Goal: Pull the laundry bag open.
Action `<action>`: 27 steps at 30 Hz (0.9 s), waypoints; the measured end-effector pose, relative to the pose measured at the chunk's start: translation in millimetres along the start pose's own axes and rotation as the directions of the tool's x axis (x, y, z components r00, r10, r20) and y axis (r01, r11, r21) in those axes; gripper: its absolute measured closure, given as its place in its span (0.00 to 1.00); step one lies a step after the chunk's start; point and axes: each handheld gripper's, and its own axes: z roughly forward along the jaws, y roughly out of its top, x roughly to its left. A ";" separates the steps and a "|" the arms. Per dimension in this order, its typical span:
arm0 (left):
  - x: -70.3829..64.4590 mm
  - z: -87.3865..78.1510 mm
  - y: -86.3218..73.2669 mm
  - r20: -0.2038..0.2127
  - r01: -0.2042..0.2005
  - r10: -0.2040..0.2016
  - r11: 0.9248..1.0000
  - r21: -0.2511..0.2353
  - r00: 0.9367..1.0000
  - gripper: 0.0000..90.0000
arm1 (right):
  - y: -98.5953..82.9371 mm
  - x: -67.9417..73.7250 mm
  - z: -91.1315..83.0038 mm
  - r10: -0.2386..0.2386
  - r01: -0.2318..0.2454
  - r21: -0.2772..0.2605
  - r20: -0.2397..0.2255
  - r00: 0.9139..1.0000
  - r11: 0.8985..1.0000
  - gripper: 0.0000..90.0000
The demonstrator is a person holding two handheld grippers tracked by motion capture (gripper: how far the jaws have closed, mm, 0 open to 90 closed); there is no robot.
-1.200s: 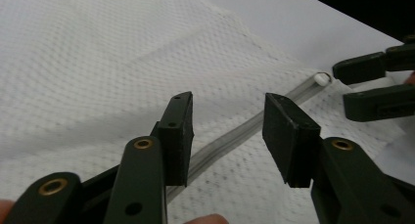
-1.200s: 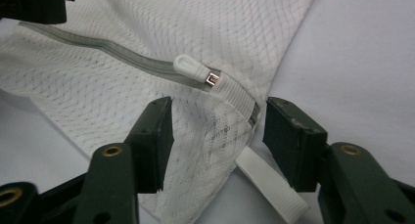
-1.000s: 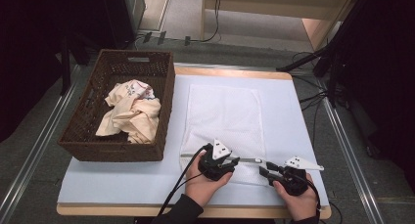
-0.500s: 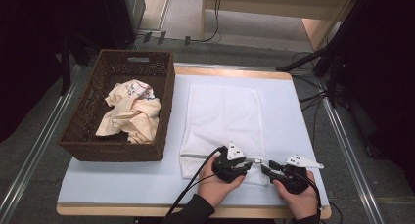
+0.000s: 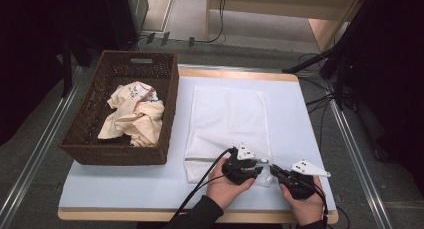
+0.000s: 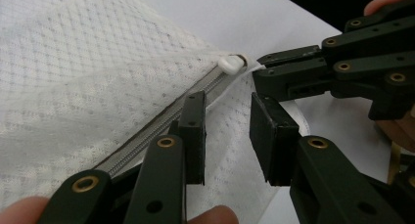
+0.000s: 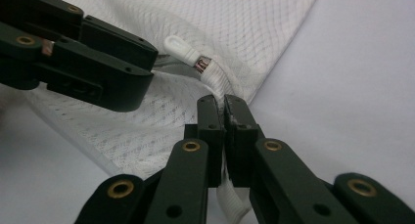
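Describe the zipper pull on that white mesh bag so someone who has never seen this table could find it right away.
Start at the brown wicker basket on the table's left, then move right to the flat white mesh bag. Follow the zipper along the bag's near edge to its right corner, between the left gripper and right gripper. The zipper pull is the small smooth white plastic tab, unlike the netted fabric around it.
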 end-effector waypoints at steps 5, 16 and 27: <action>-1.4 -0.2 5.1 0.008 0.025 -0.025 1.000 -0.013 1.000 0.74 | -1.0 3.6 -2.7 -0.032 0.033 -0.011 0.011 0.999 0.999 0.98; -6.8 5.9 20.2 0.050 0.062 -0.062 0.998 0.005 0.997 0.91 | -0.9 8.6 -5.0 -0.084 0.085 -0.028 0.043 0.996 0.996 0.97; 8.2 -4.1 12.5 0.134 0.121 -0.115 0.992 -0.034 0.984 0.97 | 0.3 -3.3 -5.9 0.020 -0.021 -0.040 -0.026 0.999 0.999 0.56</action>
